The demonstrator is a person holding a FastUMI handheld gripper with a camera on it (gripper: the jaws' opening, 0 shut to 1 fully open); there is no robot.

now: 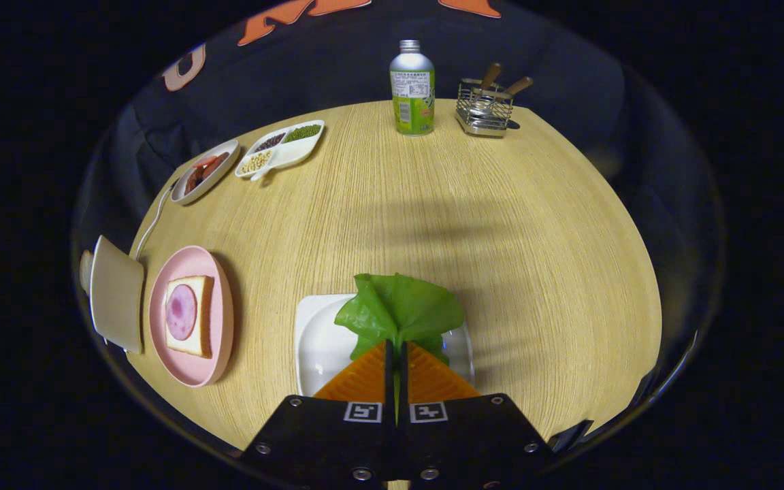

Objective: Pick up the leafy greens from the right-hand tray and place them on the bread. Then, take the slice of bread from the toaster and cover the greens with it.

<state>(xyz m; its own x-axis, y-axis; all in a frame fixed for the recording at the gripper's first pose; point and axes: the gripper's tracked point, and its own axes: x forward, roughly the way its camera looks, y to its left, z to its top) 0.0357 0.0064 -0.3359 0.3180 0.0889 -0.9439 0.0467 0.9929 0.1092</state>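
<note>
My gripper [396, 348] is shut on the leafy greens [399, 309], a flat green leaf that fans out just ahead of the fingertips, held over the white tray [317, 340]. Whether the leaf still touches the tray I cannot tell. Off to the left lies a pink plate [191, 367] with a slice of bread [191, 314] topped by a round slice of ham [181, 312]. Beyond the plate, at the table's left edge, stands the cream toaster [116, 294] with a slice of bread [85, 269] sticking out of its far side.
A white cable [154, 221] runs from the toaster along the table edge. At the back left are a dish of sausage pieces [205, 171] and a divided dish of beans [282, 148]. A drink bottle [412, 88] and a wire utensil rack [484, 107] stand at the far edge.
</note>
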